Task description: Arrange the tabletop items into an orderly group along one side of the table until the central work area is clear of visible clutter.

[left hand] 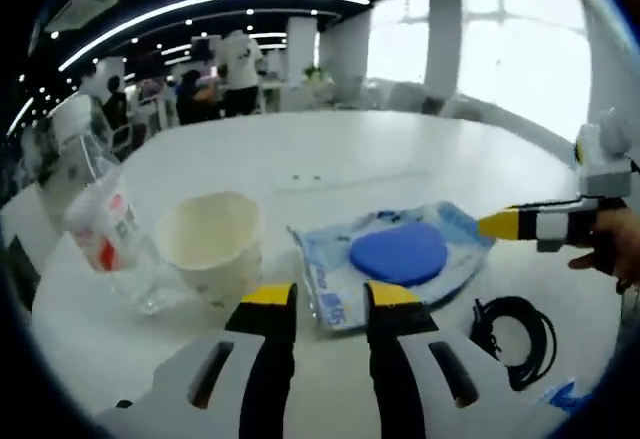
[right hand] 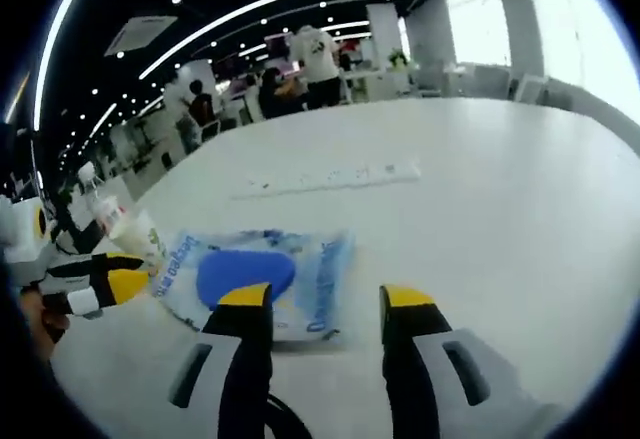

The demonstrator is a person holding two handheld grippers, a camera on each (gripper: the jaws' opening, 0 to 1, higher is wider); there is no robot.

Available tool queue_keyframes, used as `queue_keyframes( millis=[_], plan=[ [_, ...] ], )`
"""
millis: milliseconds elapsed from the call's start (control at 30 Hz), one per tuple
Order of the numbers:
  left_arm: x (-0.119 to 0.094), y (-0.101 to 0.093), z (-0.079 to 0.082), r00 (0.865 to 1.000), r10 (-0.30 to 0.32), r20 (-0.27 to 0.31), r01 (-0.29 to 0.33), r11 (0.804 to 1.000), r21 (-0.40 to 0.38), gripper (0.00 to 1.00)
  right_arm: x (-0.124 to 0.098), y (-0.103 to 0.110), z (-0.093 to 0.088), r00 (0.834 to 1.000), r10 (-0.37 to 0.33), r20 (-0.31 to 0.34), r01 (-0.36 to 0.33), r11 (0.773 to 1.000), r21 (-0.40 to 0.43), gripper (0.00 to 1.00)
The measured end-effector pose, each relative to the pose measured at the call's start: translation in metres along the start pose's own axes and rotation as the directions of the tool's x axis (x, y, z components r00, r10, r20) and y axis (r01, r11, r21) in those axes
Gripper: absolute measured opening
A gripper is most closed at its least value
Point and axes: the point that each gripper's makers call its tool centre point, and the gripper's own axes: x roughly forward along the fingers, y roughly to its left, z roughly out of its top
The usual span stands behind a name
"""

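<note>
A clear plastic packet (left hand: pixel 335 279) holding a blue disc (left hand: pixel 398 253) lies on the white table (left hand: pixel 400 149). Left of it stand a cream paper cup (left hand: pixel 210 239) and a tilted clear bottle (left hand: pixel 105 224) with a red-and-white label. My left gripper (left hand: pixel 330 299) is open, its jaws either side of the packet's near edge. The right gripper (left hand: pixel 505 224) comes in from the right, its tip at the packet's far corner. In the right gripper view the packet (right hand: pixel 310 279) lies just ahead of my open right gripper (right hand: pixel 325 299), with the left gripper (right hand: pixel 110 281) beside it.
A coiled black cable (left hand: pixel 515 334) lies right of the packet, and its loop (right hand: pixel 285 419) shows under the right jaws. A white power strip (right hand: pixel 335 174) sits mid-table. People stand at desks far behind. A hand (left hand: pixel 610 259) holds the right gripper.
</note>
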Motion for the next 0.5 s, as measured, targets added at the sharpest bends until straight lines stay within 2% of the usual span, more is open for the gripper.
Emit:
queue_keyframes(
  millis=[100, 233, 300, 333, 367, 400, 433, 500],
  plan=[
    [-0.008, 0.001, 0.002, 1.000, -0.006, 0.005, 0.005, 0.998, 0.059, 0.29, -0.022, 0.008, 0.004, 0.999, 0.015, 0.042, -0.014, 1.000, -0.014, 0.63],
    [-0.019, -0.008, 0.001, 0.998, -0.059, -0.011, 0.059, 0.998, 0.036, 0.42, -0.046, 0.025, 0.001, 0.995, 0.092, 0.048, -0.092, 0.996, -0.010, 0.79],
    [-0.029, -0.003, 0.002, 1.000, -0.009, 0.004, 0.009, 0.999, -0.030, 0.48, -0.060, 0.031, -0.005, 0.995, 0.097, 0.023, -0.097, 0.995, 0.014, 0.91],
    [-0.034, -0.002, 0.005, 1.000, -0.002, 0.014, 0.002, 0.999, 0.036, 0.51, -0.069, 0.040, -0.011, 0.990, 0.139, -0.007, -0.138, 0.989, 0.045, 0.95],
    [-0.038, -0.001, 0.005, 1.000, 0.008, 0.010, -0.008, 0.998, 0.067, 0.53, -0.075, 0.041, -0.008, 0.990, 0.142, 0.017, -0.142, 0.989, 0.033, 0.95],
    [-0.043, -0.002, 0.005, 1.000, 0.003, 0.004, -0.003, 0.994, 0.105, 0.54, -0.083, 0.045, -0.009, 0.989, 0.146, 0.016, -0.146, 0.989, 0.020, 0.95],
    [-0.045, -0.004, 0.007, 1.000, -0.009, 0.013, 0.008, 0.992, 0.126, 0.55, -0.088, 0.048, -0.012, 0.988, 0.156, 0.001, -0.156, 0.988, 0.009, 0.96],
    [-0.053, -0.007, 0.008, 0.999, -0.021, 0.024, 0.019, 0.994, 0.106, 0.57, -0.099, 0.056, -0.016, 0.985, 0.172, -0.002, -0.172, 0.985, 0.011, 1.00]
  ],
)
